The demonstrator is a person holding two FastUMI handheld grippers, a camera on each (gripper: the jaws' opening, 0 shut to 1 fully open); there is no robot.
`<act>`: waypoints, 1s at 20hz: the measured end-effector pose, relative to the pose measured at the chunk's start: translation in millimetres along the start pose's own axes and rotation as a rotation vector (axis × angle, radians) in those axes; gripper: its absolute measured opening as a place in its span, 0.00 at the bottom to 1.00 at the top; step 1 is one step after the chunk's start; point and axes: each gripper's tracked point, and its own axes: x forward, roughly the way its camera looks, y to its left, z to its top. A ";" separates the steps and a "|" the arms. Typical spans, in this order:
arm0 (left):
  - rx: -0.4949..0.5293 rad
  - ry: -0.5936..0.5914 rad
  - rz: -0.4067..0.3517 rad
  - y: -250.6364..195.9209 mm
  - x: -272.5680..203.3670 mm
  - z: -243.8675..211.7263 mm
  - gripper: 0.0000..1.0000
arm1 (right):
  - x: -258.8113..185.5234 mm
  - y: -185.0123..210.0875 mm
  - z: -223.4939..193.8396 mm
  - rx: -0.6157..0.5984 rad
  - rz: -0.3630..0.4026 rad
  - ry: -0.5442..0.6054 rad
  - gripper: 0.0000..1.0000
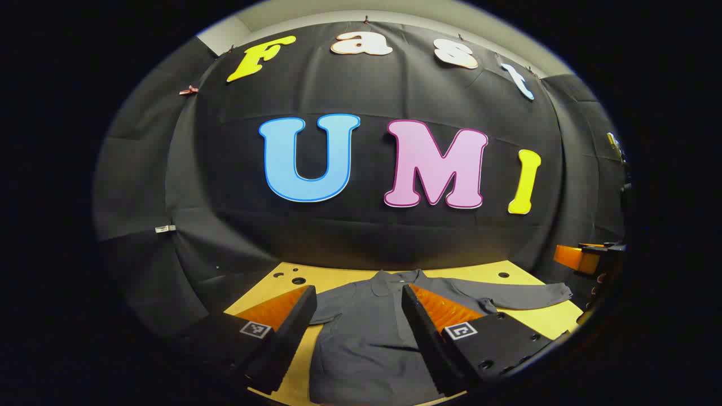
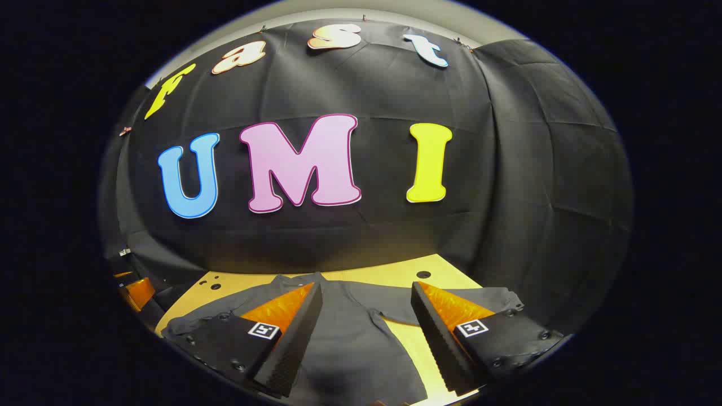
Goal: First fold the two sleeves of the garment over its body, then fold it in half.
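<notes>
A dark grey long-sleeved collared shirt (image 1: 366,332) lies flat on the yellow table (image 1: 282,282), collar toward the wall. In the left gripper view one sleeve (image 1: 524,296) stretches out to the right. My left gripper (image 1: 358,304) hovers open above the shirt's chest, nothing between its fingers. In the right gripper view the shirt (image 2: 350,344) lies below my right gripper (image 2: 366,307), which is open over the body and the sleeve (image 2: 479,299) that reaches to the right. The other gripper (image 1: 586,256) appears at the far right edge of the left gripper view.
The table (image 2: 395,270) has round holes near its back edge and ends at the black cloth wall. The left gripper (image 2: 132,290) shows at the left edge of the right gripper view. Bare tabletop lies beside the shirt's body.
</notes>
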 end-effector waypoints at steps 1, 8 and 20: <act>0.001 0.002 -0.003 -2.8 0.0 -2.3 0.96 | 1.1 0.4 1.1 -0.003 0.003 0.001 0.97; -0.004 0.019 0.004 -8.6 4.5 -5.1 0.96 | 4.7 -4.0 -0.6 -0.037 0.023 0.015 0.98; -0.039 0.034 0.068 -3.5 11.7 -12.4 0.96 | 26.8 -21.0 -15.0 -0.044 0.028 0.102 0.98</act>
